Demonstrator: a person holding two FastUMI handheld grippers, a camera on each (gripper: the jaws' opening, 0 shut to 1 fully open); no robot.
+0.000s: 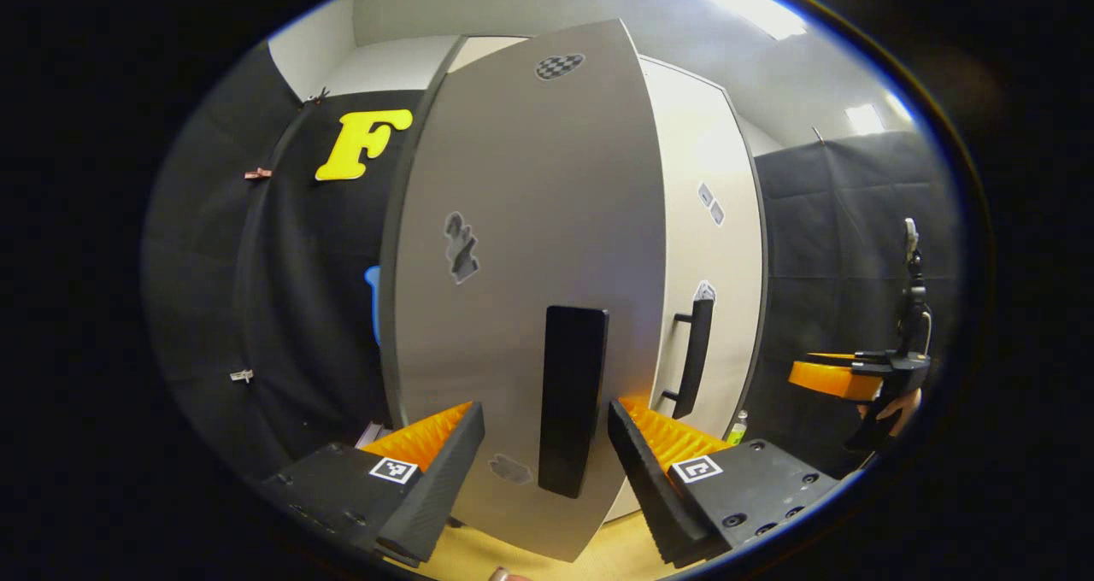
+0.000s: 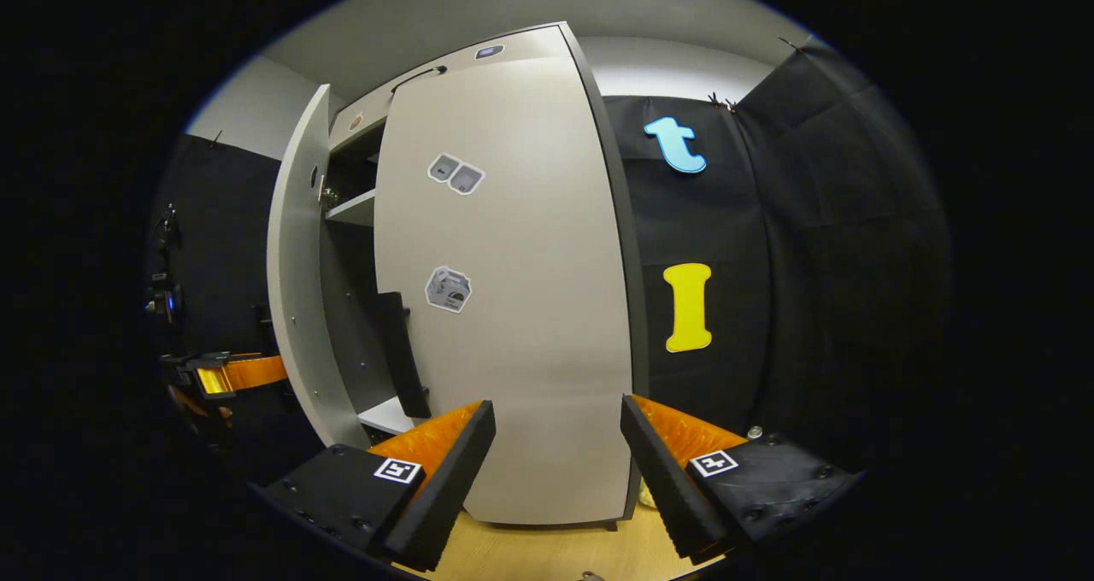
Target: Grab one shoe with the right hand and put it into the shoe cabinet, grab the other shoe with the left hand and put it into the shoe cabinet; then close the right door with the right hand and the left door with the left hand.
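Left door (image 1: 530, 248) ajar, handle (image 1: 571, 397) between the left gripper's (image 1: 547, 470) apart fingers; right gripper (image 2: 557, 474) apart too. Fingers could snag the handle, stalling closure.

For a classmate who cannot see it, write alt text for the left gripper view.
The open left gripper points at the shoe cabinet's left door, its fingers either side of the door's black handle without touching it. That door stands partly open, while the right door beside it looks shut. At the right edge a hand holds the right gripper.
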